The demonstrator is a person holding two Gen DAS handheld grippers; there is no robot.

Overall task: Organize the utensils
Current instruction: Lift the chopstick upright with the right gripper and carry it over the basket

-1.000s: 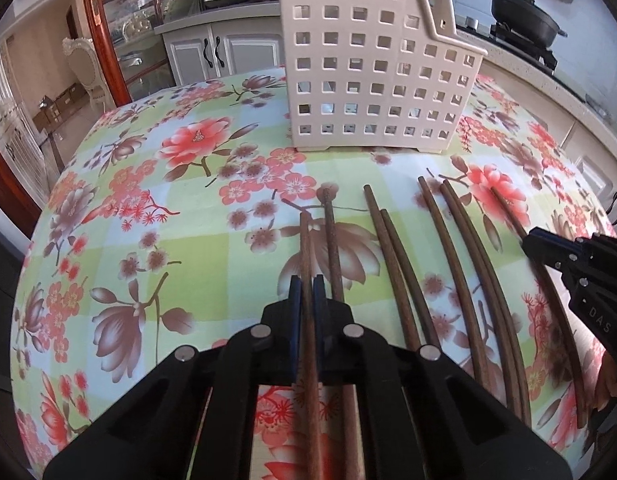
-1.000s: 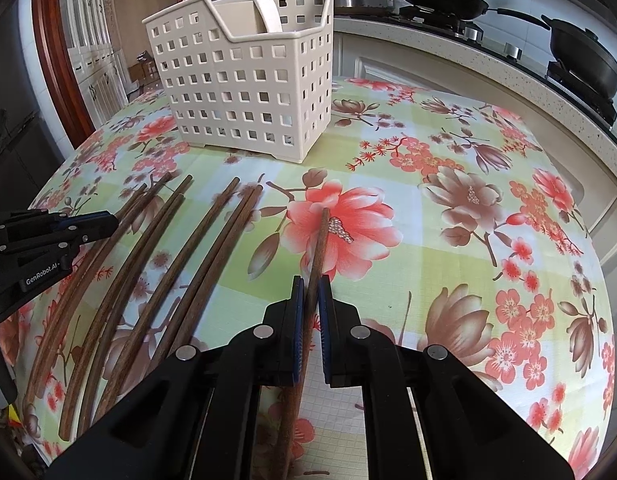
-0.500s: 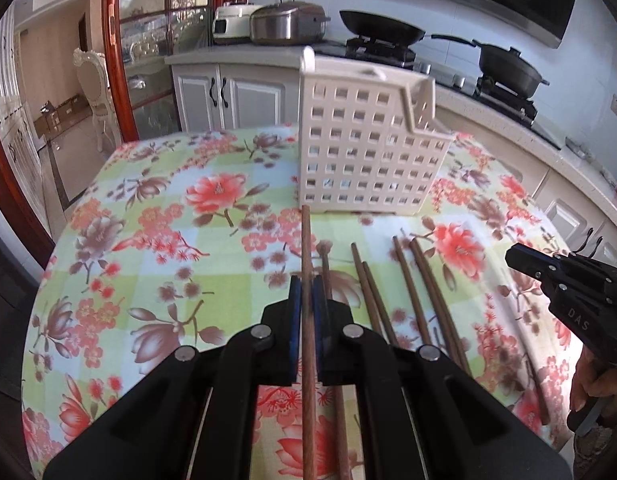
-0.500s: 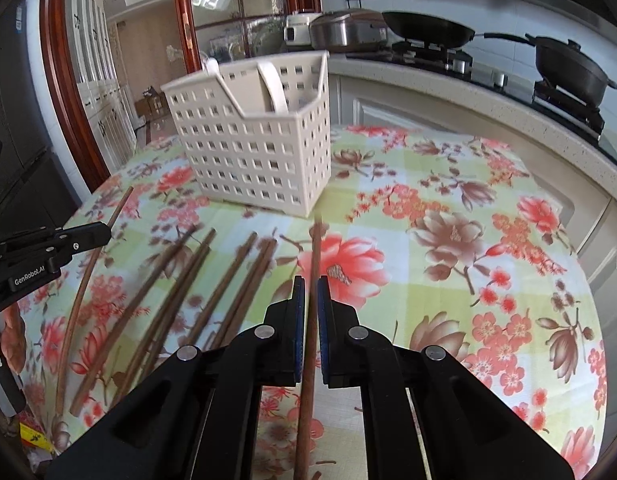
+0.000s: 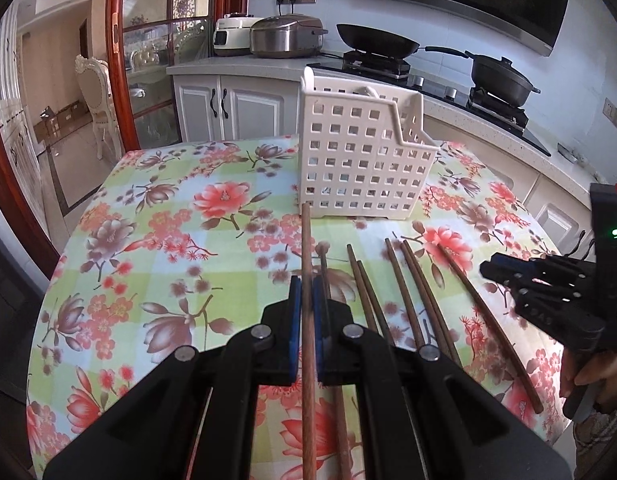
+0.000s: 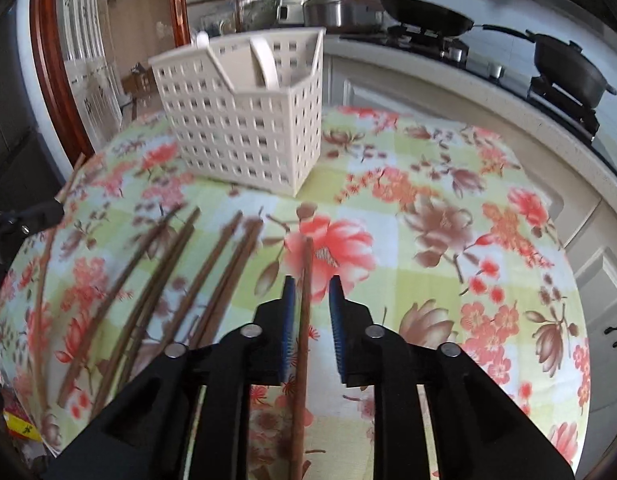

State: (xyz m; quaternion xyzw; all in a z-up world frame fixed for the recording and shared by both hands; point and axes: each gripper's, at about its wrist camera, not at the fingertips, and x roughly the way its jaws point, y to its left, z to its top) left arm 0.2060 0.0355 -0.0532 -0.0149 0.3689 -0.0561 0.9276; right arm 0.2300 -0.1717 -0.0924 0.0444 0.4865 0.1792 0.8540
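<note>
My left gripper (image 5: 307,280) is shut on a brown wooden chopstick (image 5: 306,240) and holds it above the floral table, its tip pointing at the white perforated basket (image 5: 360,160). Several more chopsticks (image 5: 408,292) lie side by side on the cloth. In the right wrist view the jaws of my right gripper (image 6: 311,284) are opening. A chopstick (image 6: 305,304) stands loose between them, leaning by the left pad. The basket (image 6: 248,128) stands ahead and to the left, with white handles (image 6: 264,60) inside it. Each gripper also shows at the edge of the other view: right gripper (image 5: 492,270), left gripper (image 6: 40,214).
The tablecloth (image 6: 448,240) ends close to a kitchen counter (image 5: 488,120) with a stove, two black pans (image 5: 372,38) and rice cookers. A person's hand (image 5: 580,368) holds the right gripper at the table's right edge. A chair and doorway lie far left.
My left gripper has risen with its chopstick, lifting it off the cloth. My right gripper also rose with its chopstick, and its jaws have now parted around it.
</note>
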